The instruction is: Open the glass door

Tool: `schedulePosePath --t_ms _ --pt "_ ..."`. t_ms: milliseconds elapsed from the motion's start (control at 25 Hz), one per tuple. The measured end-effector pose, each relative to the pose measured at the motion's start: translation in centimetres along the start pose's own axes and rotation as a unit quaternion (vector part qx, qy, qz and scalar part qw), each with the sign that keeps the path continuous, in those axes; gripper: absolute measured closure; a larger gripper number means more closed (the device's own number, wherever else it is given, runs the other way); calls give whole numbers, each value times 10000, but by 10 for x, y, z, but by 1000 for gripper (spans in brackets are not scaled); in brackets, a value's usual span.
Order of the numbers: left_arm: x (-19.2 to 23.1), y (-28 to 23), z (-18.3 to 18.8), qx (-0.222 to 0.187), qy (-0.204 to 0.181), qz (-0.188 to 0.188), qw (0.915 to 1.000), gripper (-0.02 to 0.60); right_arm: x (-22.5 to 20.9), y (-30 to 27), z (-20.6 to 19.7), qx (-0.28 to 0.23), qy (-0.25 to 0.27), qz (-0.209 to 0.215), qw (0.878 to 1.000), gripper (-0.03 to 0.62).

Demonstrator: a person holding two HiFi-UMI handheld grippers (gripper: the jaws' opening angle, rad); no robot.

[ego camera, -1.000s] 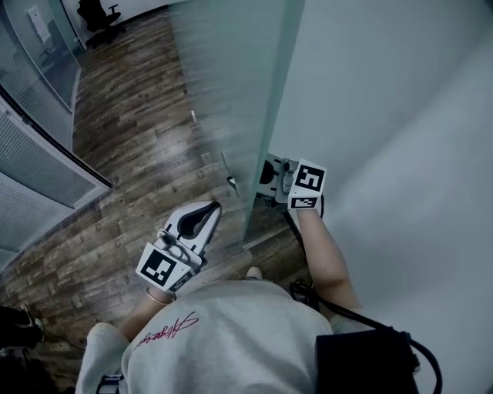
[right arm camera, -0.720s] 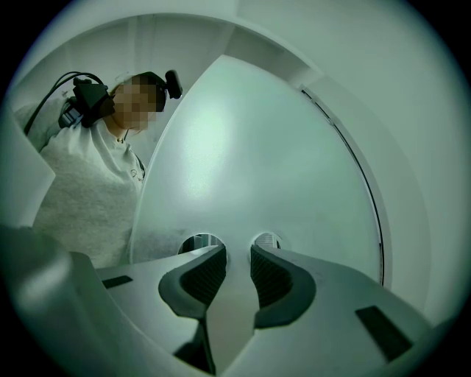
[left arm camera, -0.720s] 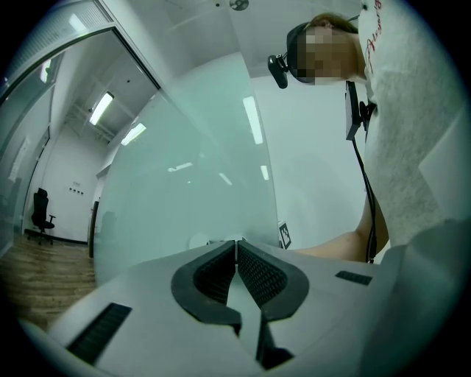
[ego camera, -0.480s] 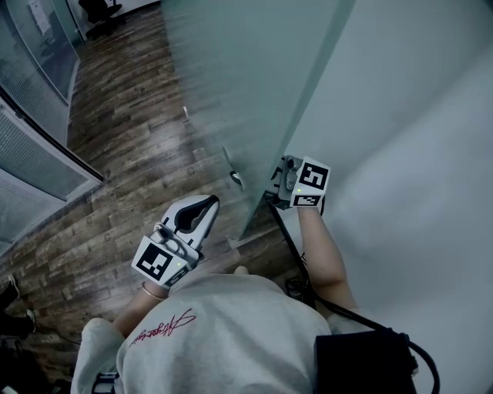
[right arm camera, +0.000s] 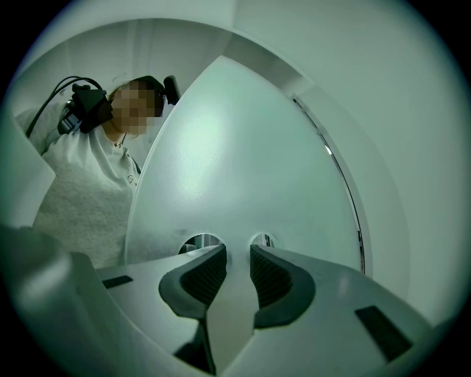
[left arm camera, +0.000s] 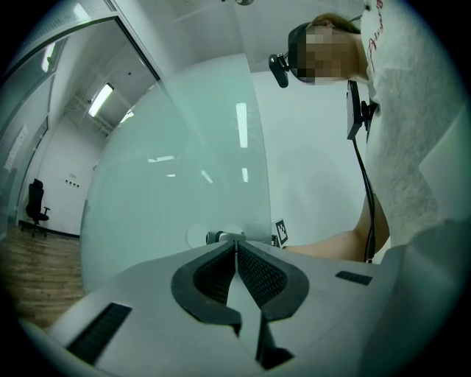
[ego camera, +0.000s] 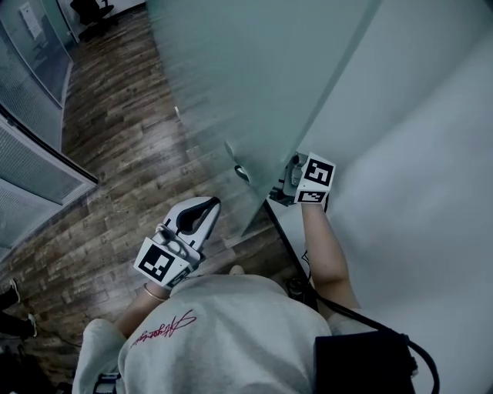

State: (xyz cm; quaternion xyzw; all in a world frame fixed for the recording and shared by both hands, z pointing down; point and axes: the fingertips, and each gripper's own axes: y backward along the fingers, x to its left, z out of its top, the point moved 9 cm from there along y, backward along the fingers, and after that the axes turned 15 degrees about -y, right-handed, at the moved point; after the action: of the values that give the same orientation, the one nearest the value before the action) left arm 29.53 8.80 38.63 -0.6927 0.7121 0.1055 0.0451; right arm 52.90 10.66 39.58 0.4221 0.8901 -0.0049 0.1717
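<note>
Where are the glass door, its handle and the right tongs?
Glass door (ego camera: 231, 77): head view, middle of pane.
Handle (ego camera: 242, 173): head view, metal lever.
Right tongs (right arm camera: 237, 250): right gripper view, between tips.

Red cursive lettering (ego camera: 166, 327) runs across the back of the person's grey sweatshirt (ego camera: 231, 338), toward its left shoulder; the words cannot be made out. A white sheet (ego camera: 32, 21) on the glass wall at the floor's far left edge is too small to read. The left cube (ego camera: 159, 263) and right cube (ego camera: 317, 174) bear black-and-white square code patterns, no letters.
</note>
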Motion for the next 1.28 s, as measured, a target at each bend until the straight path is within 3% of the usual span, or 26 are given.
schedulePosePath --t_ms 760,1000,1280 --pt "-2 -28 3 -154 -5 -194 9997 558 -19 32 9 155 -79 44 9998 485" --pt "-2 -29 2 33 -73 -272 9996 557 -21 32 11 142 -150 89 9997 485" --pt "-7 -29 6 -212 -27 -252 9995 557 -15 34 10 286 -52 -46 9996 484"
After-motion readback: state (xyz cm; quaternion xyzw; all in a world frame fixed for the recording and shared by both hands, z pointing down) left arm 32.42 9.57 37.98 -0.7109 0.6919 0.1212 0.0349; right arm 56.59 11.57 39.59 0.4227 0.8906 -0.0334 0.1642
